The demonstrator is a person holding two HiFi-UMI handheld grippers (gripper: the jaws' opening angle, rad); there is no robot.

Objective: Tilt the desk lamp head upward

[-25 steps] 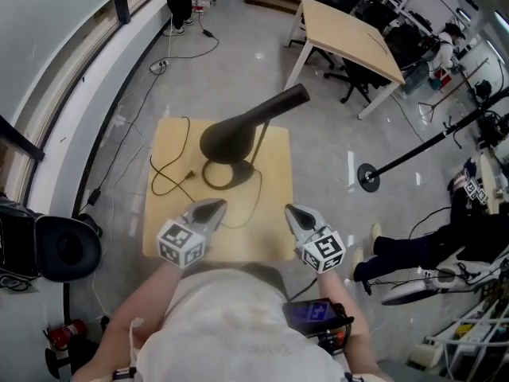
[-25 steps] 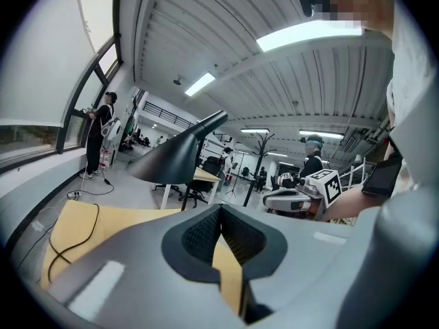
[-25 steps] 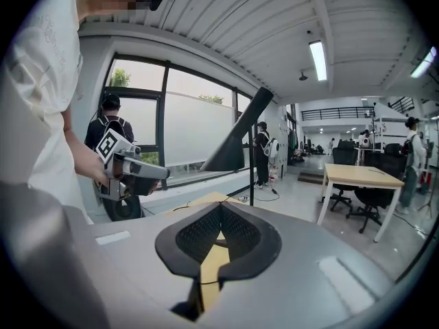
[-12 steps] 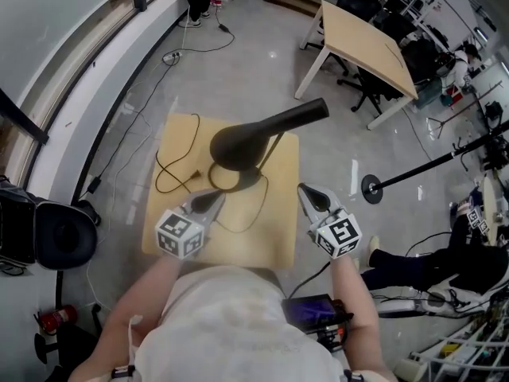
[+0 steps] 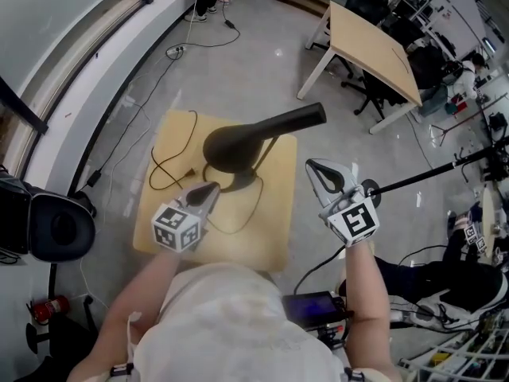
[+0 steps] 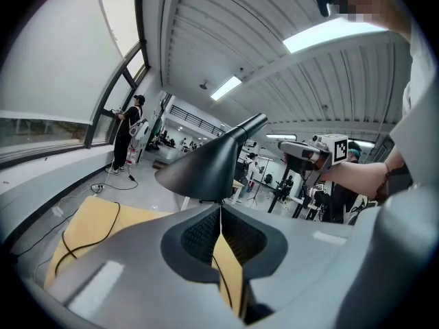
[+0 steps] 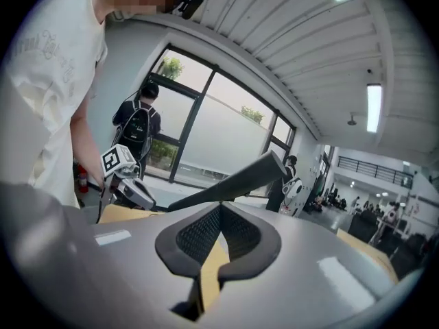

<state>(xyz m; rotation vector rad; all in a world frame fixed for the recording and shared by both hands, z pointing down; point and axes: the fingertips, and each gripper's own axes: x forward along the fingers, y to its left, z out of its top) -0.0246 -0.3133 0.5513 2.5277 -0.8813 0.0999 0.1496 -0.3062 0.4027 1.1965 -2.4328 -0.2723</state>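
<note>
Two grippers hover with jaws pressed together, nothing between them: the left gripper (image 5: 209, 190) just beside the black desk lamp (image 5: 238, 140) base, the right gripper (image 5: 316, 168) off the small yellow table (image 5: 266, 241) at its right edge. The lamp stands mid-table, head slanting toward the far right.

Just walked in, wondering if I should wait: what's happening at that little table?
A person holds a gripper in each hand over a small wooden table carrying a black desk lamp. The left gripper sits low near the lamp's base; the right gripper is off to the lamp's right. Both are shut and empty, neither gripping the lamp.
</note>
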